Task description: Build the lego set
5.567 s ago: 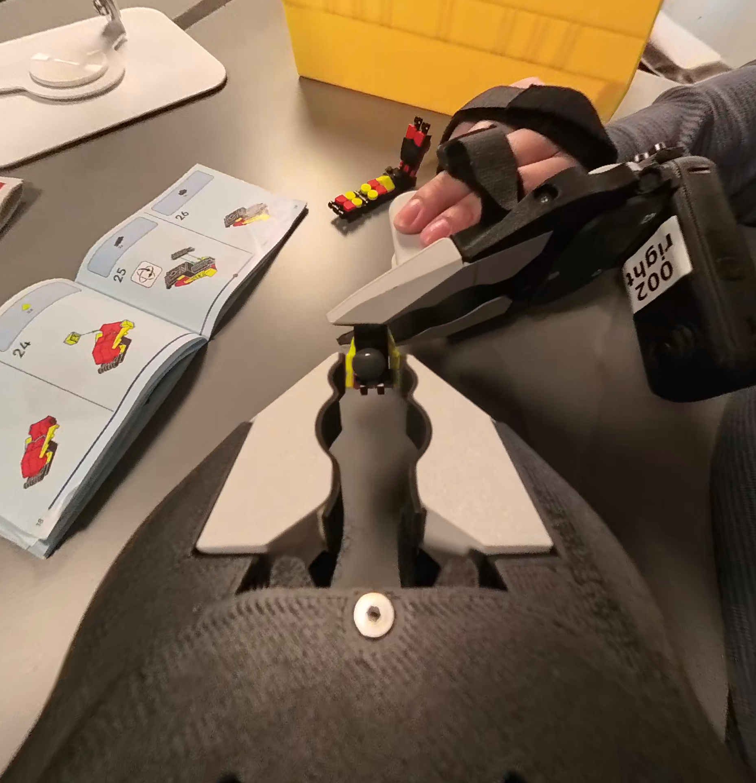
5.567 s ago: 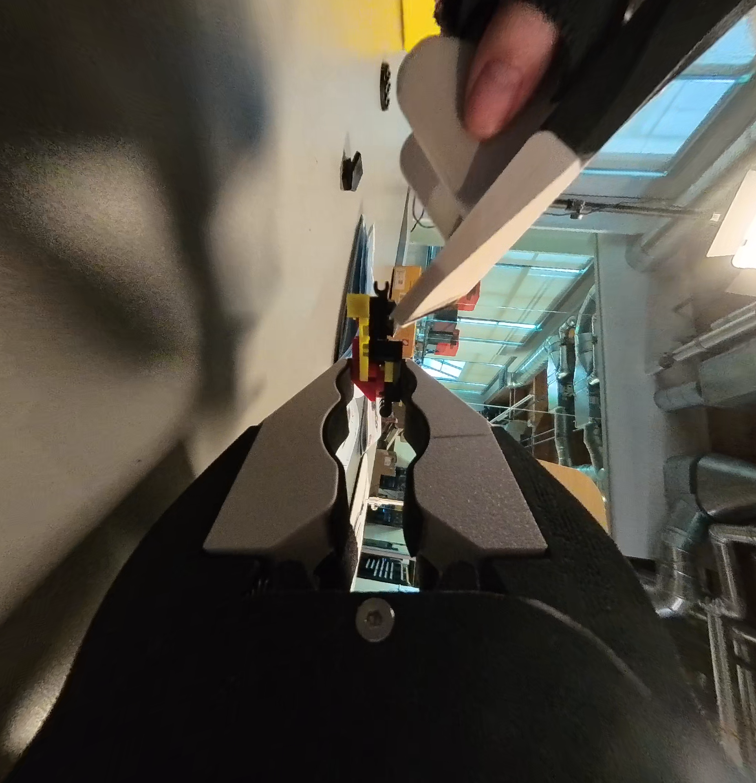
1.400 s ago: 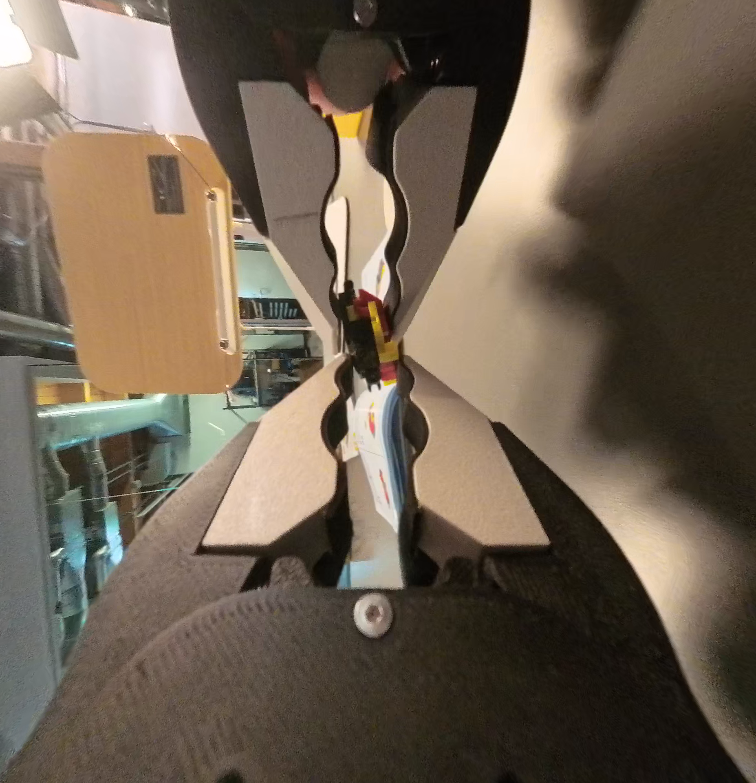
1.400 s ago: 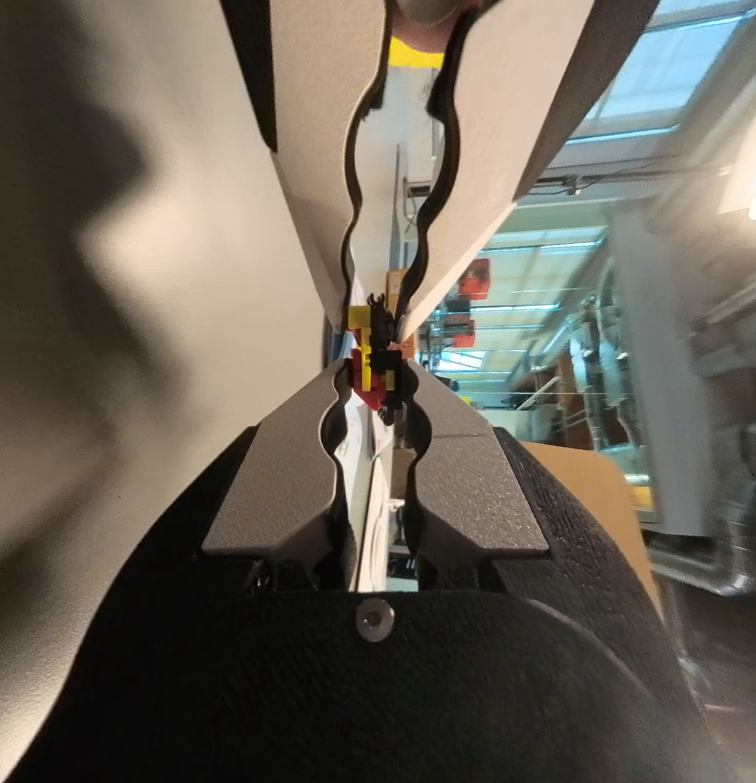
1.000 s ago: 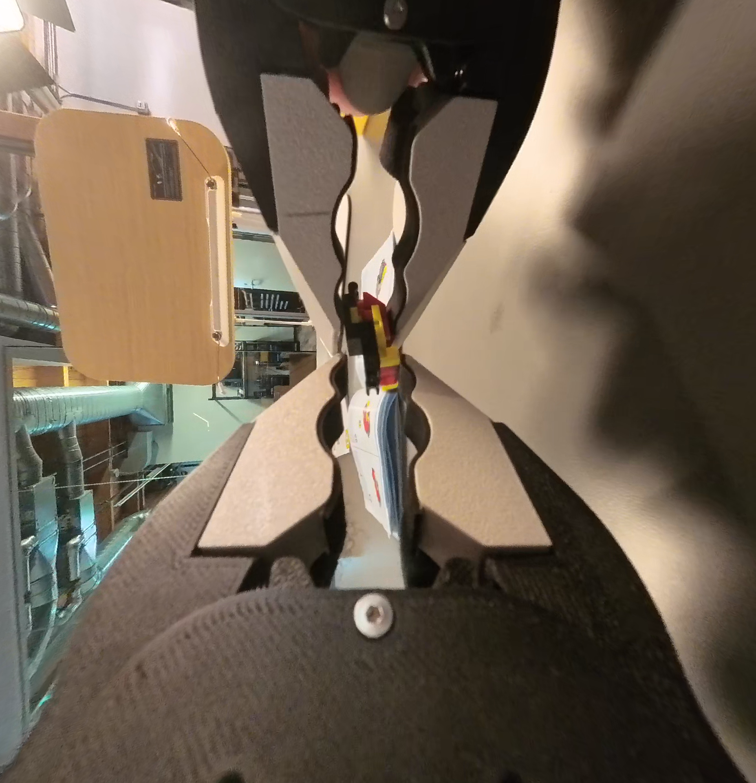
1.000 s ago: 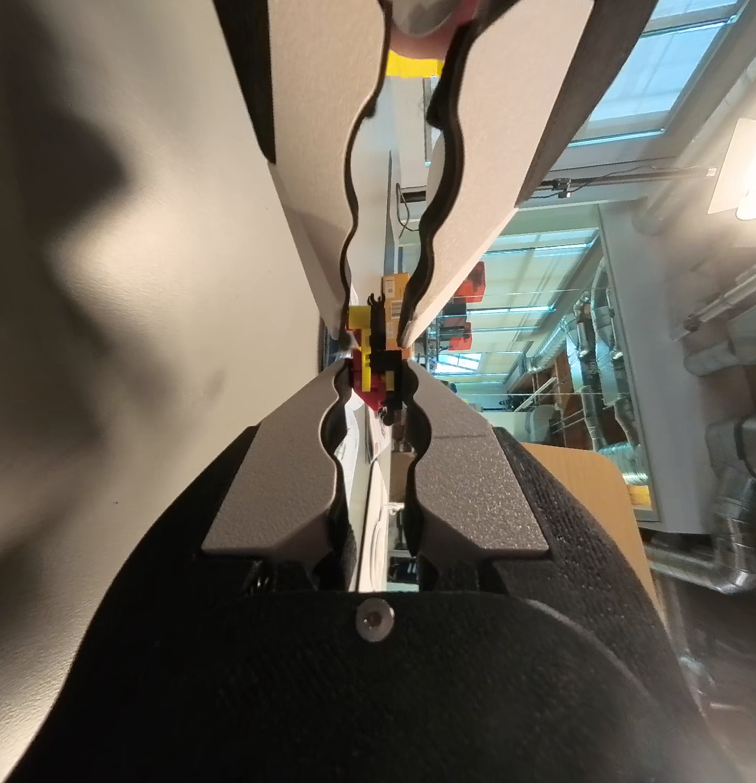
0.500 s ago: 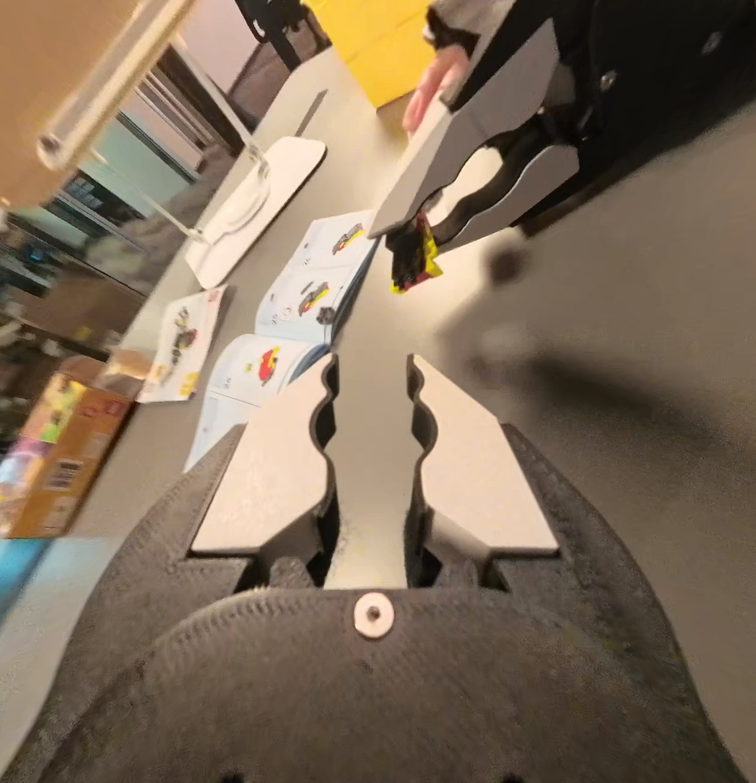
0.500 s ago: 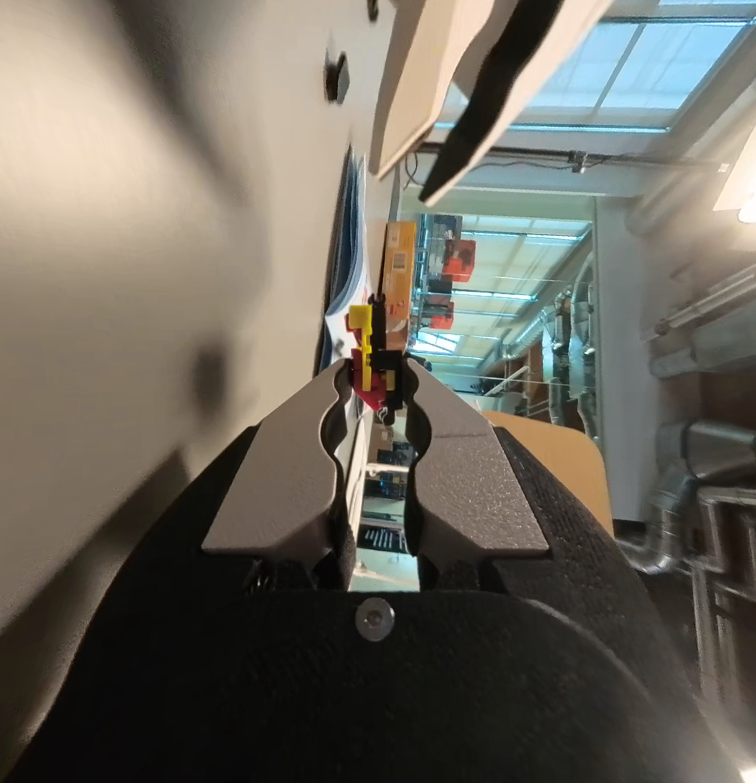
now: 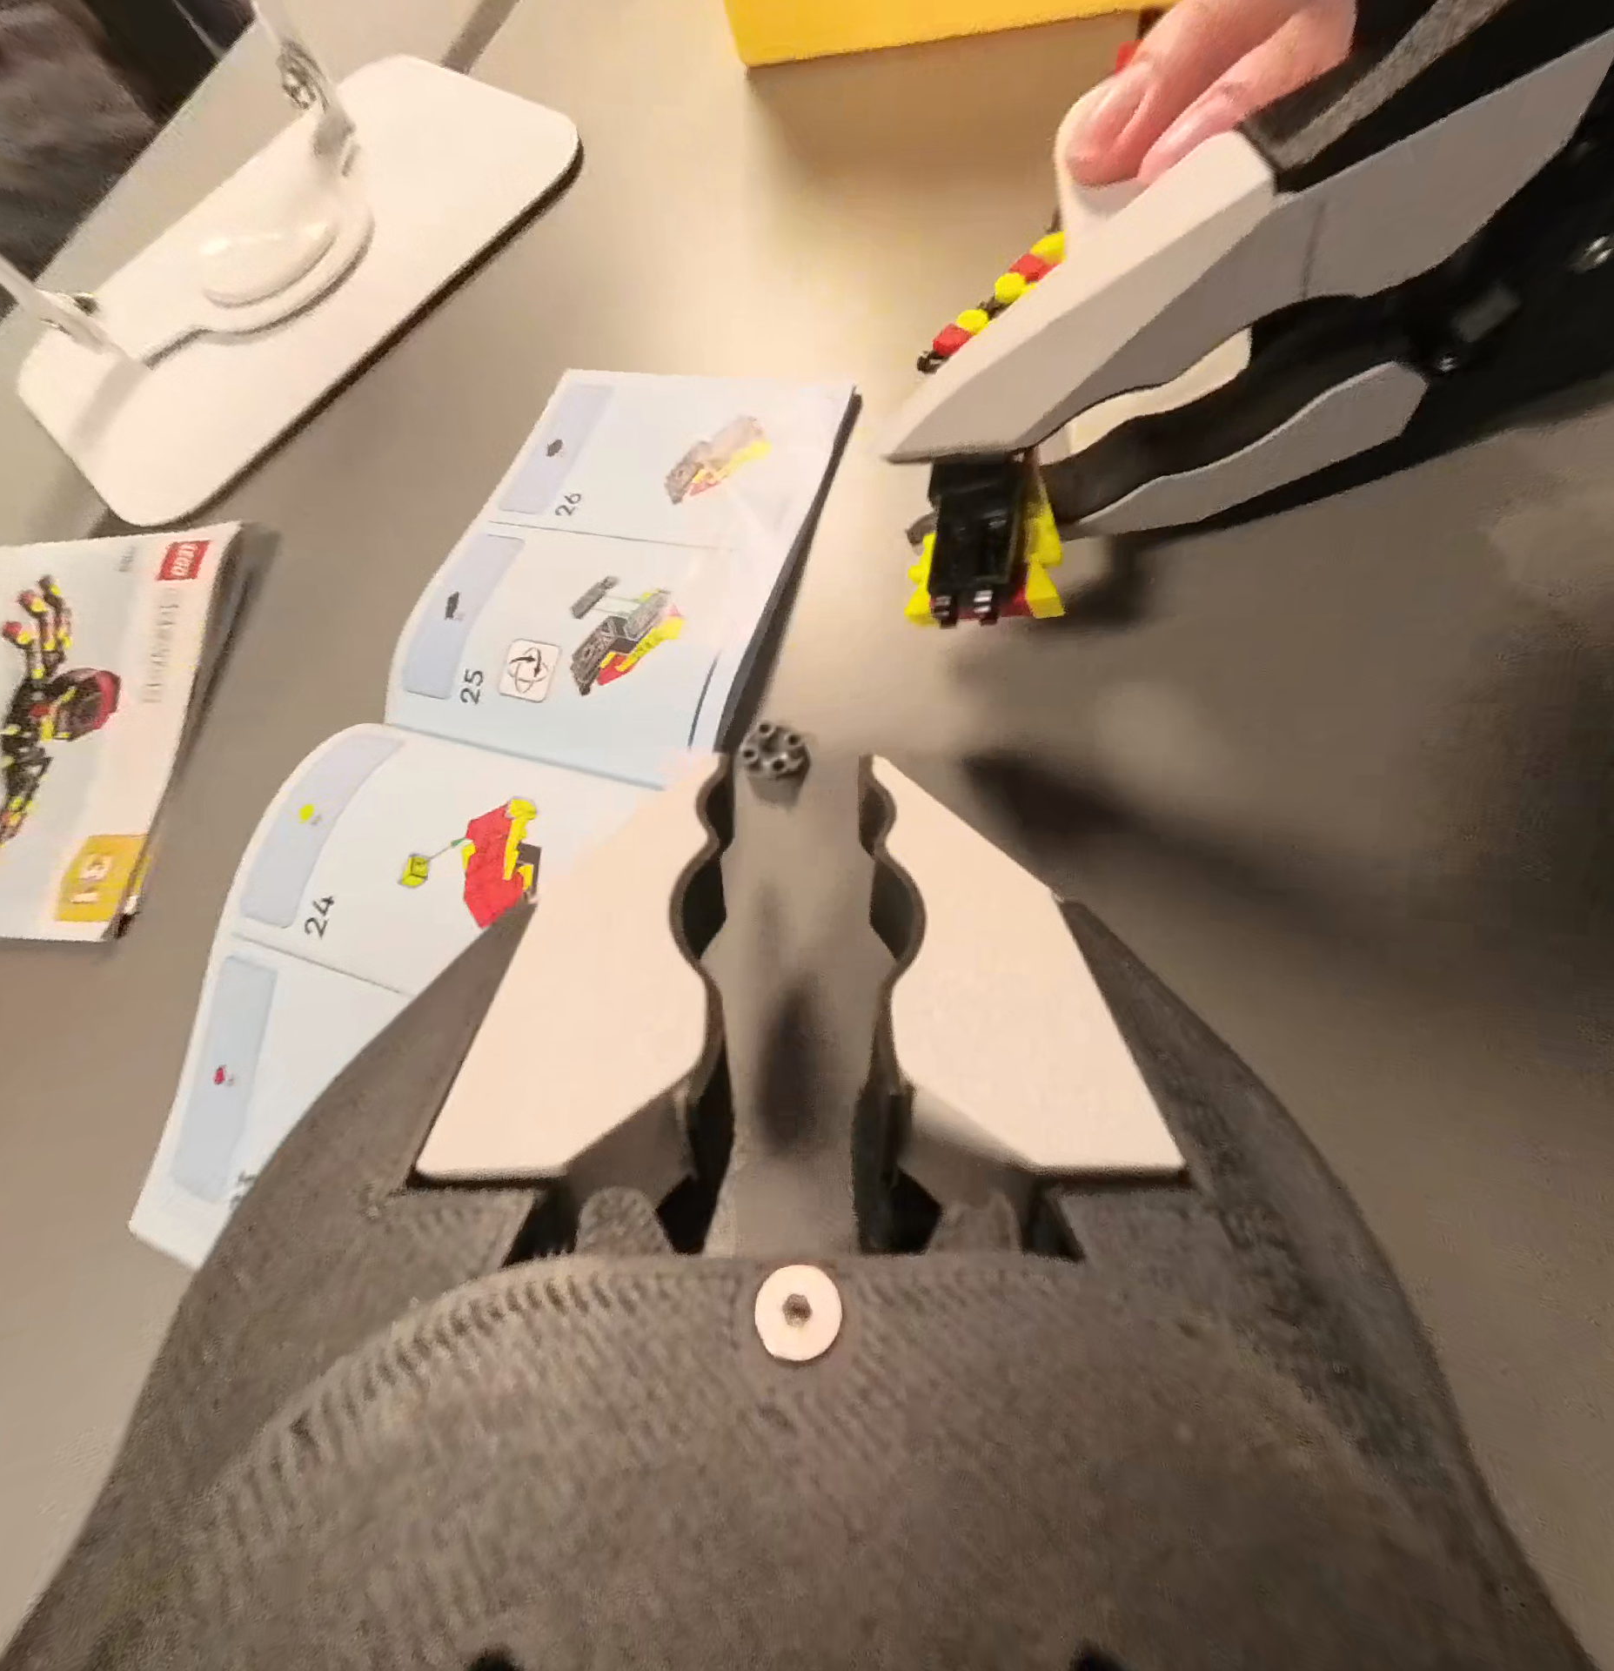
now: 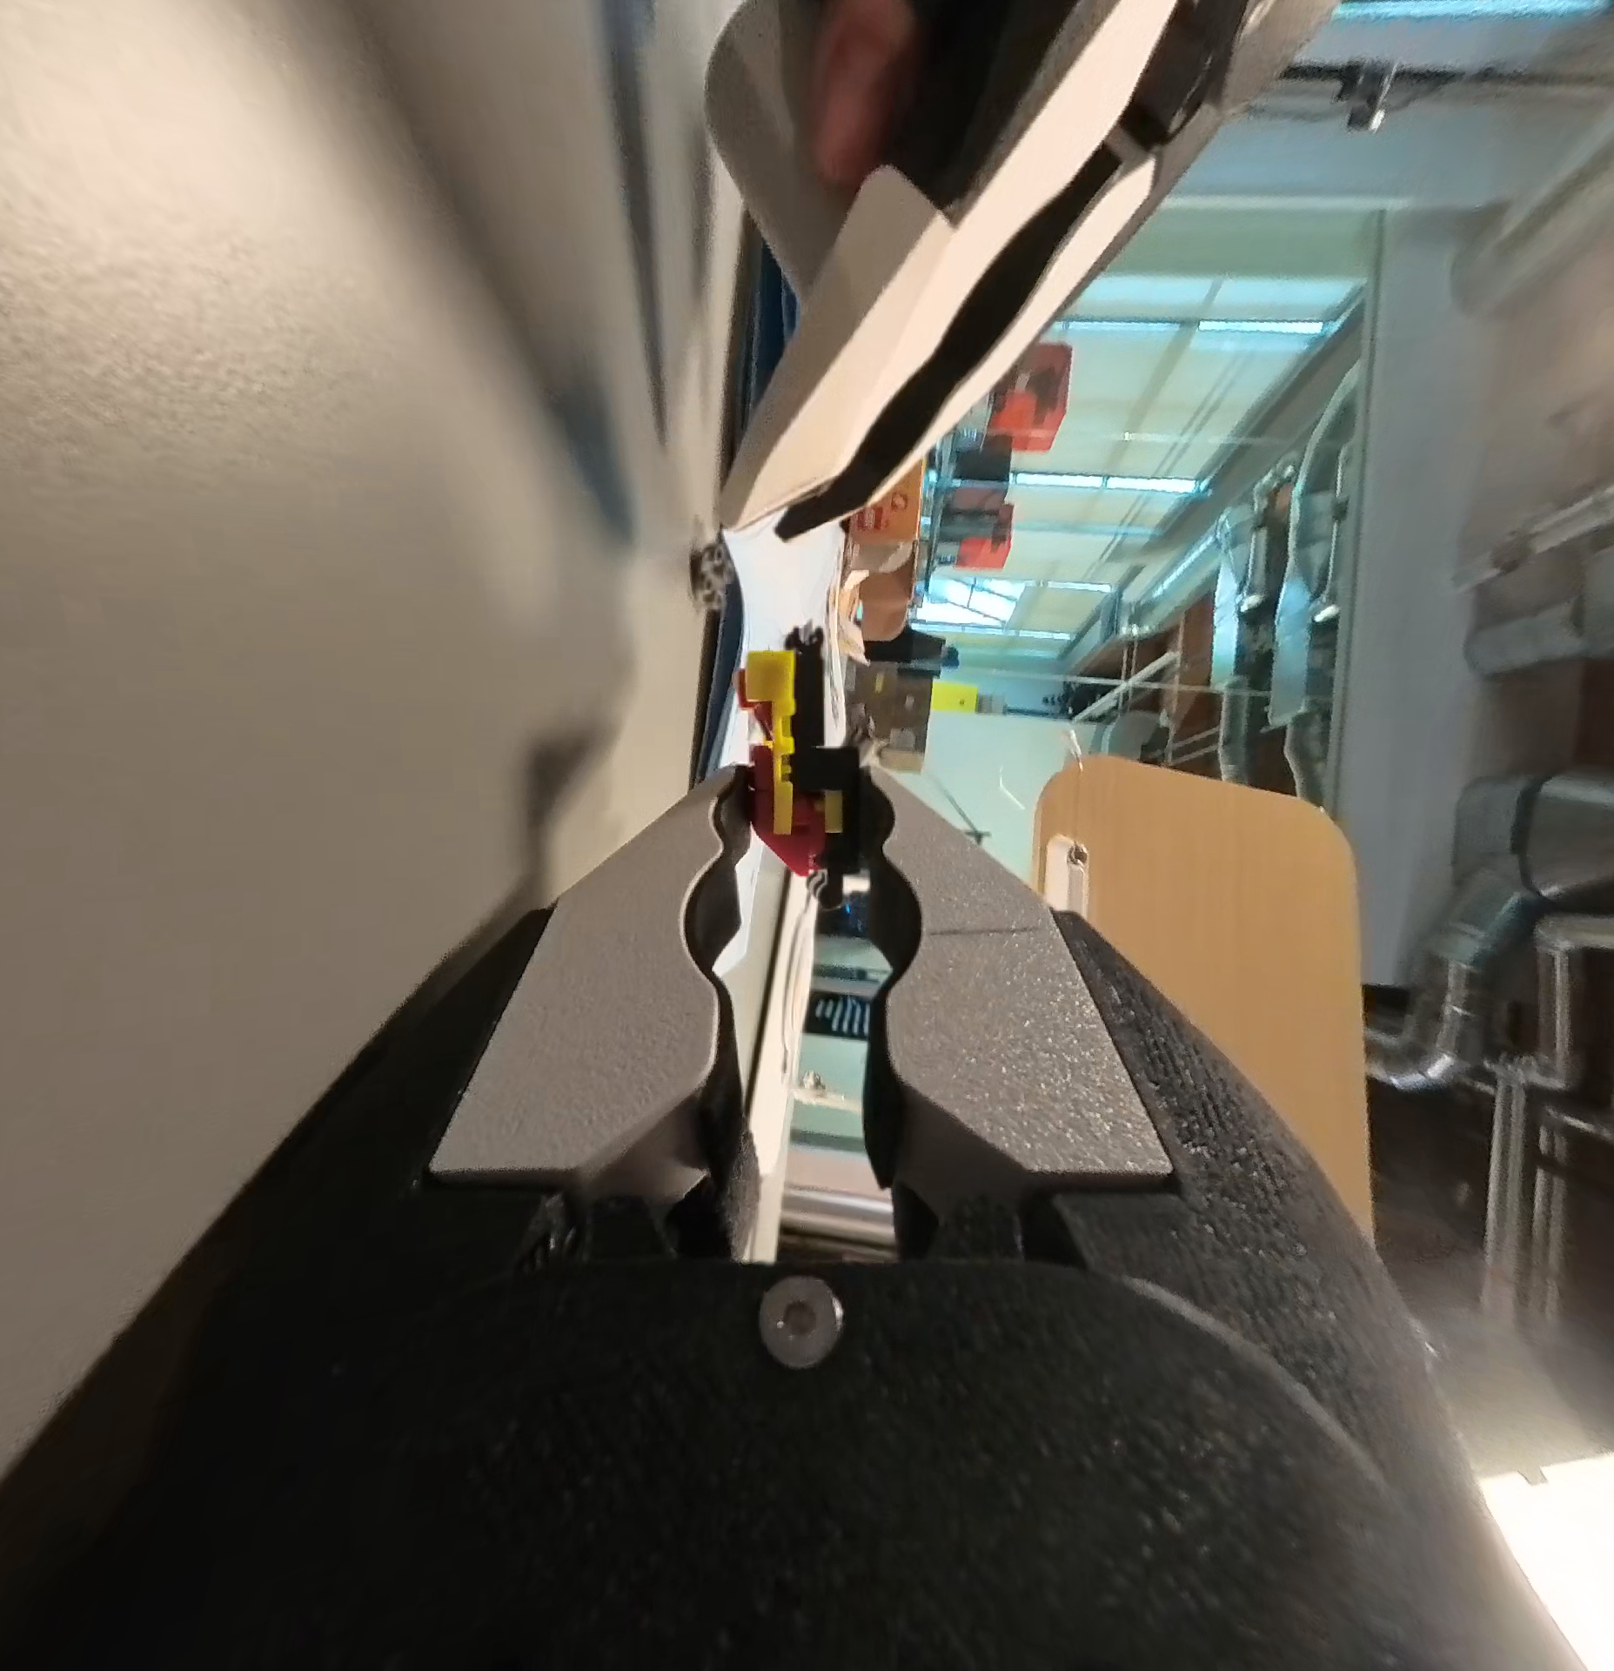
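Now left gripper [image 9: 792, 769] fingers apart, empty, right gripper [image 10: 801, 796] fingers clamping lego assembly [image 10: 794, 769].

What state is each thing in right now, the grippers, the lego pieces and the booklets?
left gripper: open, empty, above the round piece
right gripper: shut on the lego assembly
lego assembly: held off the table
small round black piece: loose on the table
instruction booklet: lying open
second booklet: closed, flat

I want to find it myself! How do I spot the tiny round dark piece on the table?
Find the open instruction booklet on the grey table. At its near right corner, just ahead of the open left gripper, lies a small round dark piece. Unlike the red, yellow and black build nearby, it lies loose and has a ring of holes.
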A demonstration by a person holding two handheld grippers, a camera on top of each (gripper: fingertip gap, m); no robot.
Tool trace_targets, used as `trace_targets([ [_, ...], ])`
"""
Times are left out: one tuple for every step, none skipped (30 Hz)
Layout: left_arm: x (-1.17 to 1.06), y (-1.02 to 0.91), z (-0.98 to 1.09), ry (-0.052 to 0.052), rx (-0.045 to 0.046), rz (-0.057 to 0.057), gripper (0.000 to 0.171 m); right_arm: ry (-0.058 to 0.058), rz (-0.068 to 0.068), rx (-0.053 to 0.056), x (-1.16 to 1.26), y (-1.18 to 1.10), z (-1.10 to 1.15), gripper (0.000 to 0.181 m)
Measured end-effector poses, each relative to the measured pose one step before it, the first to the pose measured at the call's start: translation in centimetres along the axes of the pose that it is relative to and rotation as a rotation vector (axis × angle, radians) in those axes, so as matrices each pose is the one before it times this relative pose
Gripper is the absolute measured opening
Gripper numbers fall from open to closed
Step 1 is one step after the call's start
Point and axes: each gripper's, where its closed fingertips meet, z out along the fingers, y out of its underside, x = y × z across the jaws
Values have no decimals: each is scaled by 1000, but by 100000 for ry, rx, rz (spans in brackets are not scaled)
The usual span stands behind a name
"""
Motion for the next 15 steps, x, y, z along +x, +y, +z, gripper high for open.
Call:
trace_targets([
  [36, -118, 100, 1484, 864, -1687, 24, -75, -327, -922, -11, 54, -35, 21],
  [49, -93, 197, 1470, 295, -1623, 24, -29, -398, -607, 9, 11, 40, 21],
  [-92, 25, 264, 320, -875, -783, 24, 241, -729, -782, 7, 12, 7, 21],
  [-359, 151, 293, -1623, -1659, -15, 25, 159, -804, -942, 30, 62, 56, 21],
  [-204, 141, 286, -931, -1471, 601, 24, -47, -592, -780, 7, 67, 75, 21],
  [-159, 100, 262, -944, -1383, 487, 24, 125, -326, -566, 70, 44, 72, 21],
  [-213, 134, 239, -1316, -1662, 571, 24, 63, -155, -614, 67, 46, 52, 21],
  [-119, -112, 117, -651, -30, 875, 23, 0, -37, -727, 102, 75, 63, 21],
  [-81, -43, 97, -183, -315, 1168, 23, -11, -68, -441, 65, 98, 62, 21],
  [-166, -43, 103, -461, -134, 856, 23, -115, -152, 195, 68, 2, 47, 21],
  [-137, -32, 112, -176, 189, 346, 21, -123, -219, 618, 29, -116, 36, 21],
  [-4, -35, 101, 853, 417, -342, 19, 11, -346, 387, -33, -174, 52, 21],
  [145, -22, 84, 1761, 457, -925, 15, -7, -349, 225, 18, -25, 52, 21],
  [258, -1, 54, 2305, 391, -1230, 8, -112, -187, 281, -36, -30, 74, 21],
  [204, 68, 4, 1586, -342, -976, 2, -177, -227, 225, -3, 9, 75, 21],
])
